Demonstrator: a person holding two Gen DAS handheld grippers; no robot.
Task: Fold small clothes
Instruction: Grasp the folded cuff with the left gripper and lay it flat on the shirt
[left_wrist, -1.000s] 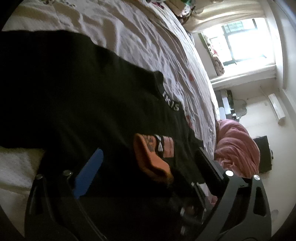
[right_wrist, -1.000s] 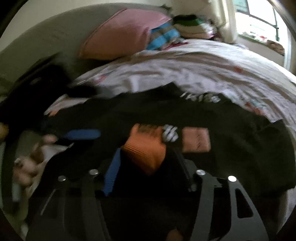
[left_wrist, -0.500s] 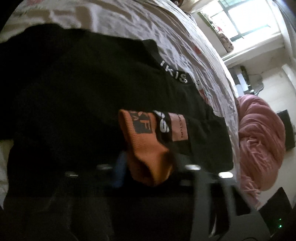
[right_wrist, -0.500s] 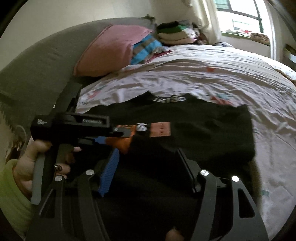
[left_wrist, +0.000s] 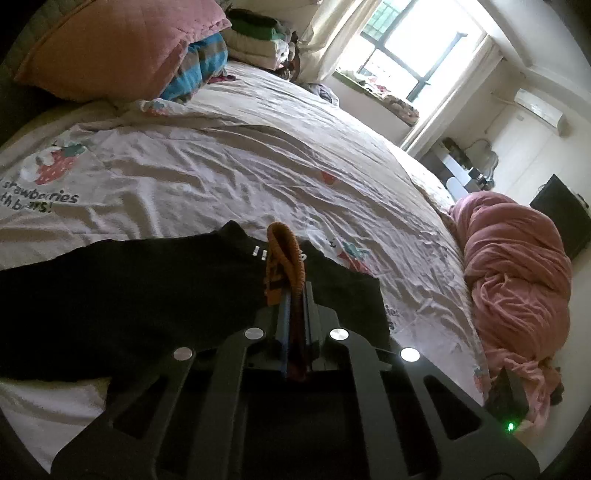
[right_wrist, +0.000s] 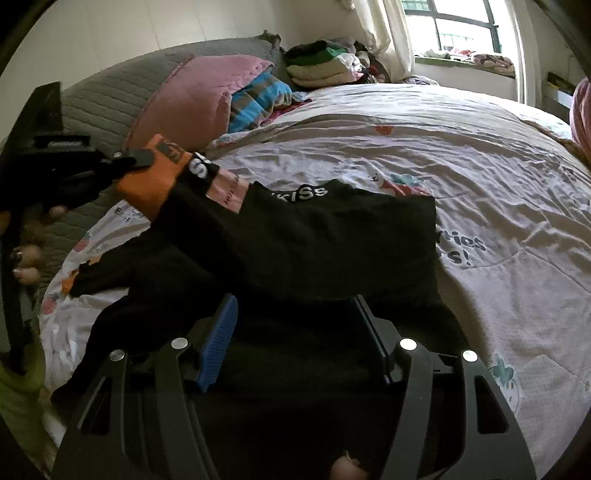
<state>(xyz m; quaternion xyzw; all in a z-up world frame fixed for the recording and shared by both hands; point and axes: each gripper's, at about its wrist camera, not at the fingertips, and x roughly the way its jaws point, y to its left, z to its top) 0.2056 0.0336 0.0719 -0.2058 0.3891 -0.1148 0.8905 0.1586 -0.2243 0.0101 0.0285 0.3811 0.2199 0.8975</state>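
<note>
Wrinkled strawberry-print bedsheet (left_wrist: 229, 173) under black garment (right_wrist: 325, 240). Left gripper (left_wrist: 293, 295) pinching orange cuff (left_wrist: 284, 254), lifted. Right gripper (right_wrist: 295, 332) spread, straddling black fabric; contact unclear.

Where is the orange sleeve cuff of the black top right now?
The orange knitted cuff is lifted off the bed at the left of the right wrist view, pinched in the left gripper, in front of the pink pillow.
</note>
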